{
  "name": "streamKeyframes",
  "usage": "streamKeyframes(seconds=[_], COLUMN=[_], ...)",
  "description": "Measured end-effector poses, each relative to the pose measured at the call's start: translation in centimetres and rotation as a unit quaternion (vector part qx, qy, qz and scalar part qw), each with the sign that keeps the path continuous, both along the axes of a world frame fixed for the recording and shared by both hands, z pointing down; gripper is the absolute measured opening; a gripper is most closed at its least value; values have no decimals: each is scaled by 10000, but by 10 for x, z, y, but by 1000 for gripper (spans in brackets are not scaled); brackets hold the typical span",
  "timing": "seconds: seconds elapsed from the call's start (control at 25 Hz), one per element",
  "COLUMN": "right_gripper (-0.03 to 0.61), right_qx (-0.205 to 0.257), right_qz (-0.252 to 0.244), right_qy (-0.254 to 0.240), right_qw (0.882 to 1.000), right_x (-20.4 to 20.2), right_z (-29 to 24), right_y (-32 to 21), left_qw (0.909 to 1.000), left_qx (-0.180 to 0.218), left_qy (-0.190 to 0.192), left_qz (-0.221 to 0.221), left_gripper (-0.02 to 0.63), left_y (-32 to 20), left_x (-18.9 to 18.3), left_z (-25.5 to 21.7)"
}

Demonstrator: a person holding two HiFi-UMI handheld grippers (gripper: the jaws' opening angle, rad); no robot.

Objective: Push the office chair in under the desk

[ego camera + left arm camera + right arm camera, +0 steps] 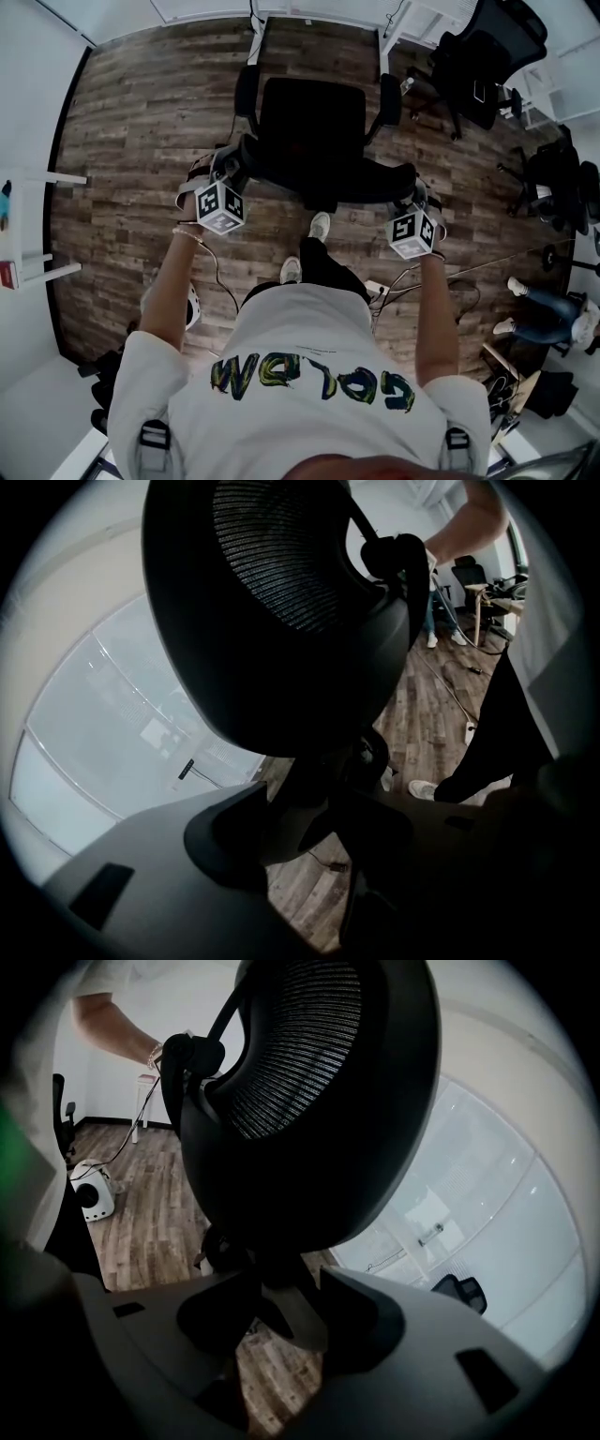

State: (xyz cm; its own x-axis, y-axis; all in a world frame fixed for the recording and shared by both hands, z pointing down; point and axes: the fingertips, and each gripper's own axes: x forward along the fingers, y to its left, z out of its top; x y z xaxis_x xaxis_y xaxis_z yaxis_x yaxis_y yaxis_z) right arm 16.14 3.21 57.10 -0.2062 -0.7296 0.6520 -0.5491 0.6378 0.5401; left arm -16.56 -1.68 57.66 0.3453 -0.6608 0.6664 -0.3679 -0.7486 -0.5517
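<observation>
L tongs (234, 166): clamped on chair (309, 122) back (328, 178), 9 o'clock end | R tongs (415, 194): clamped on 3 o'clock end | chair: on wood floor (141, 112), 12 o'clock of person, seat facing away

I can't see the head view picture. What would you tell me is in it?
Seen from above, a person in a white shirt grips the backrest of a black office chair with the left tool and the right tool, one at each end. The chair stands on a wooden floor, with other black chairs at the right.
</observation>
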Motion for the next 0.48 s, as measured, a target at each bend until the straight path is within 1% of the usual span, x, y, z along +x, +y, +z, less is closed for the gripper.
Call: streamKeyframes(seconds=[0.28, 0.48], right_gripper=[198, 198], right_qx=[71, 118], right_qz=[-79, -77], right_qy=[23, 39], right_qw=[9999, 9999], right_x=[17, 31], right_z=[1, 0], right_y=[-31, -57], left_qw=[9999, 9998], left_qx=[-67, -103], left_qy=[-111, -123], left_qz=[-112, -150], left_gripper=[213, 212], left_y=[-37, -62], left_x=[19, 32], left_z=[1, 1])
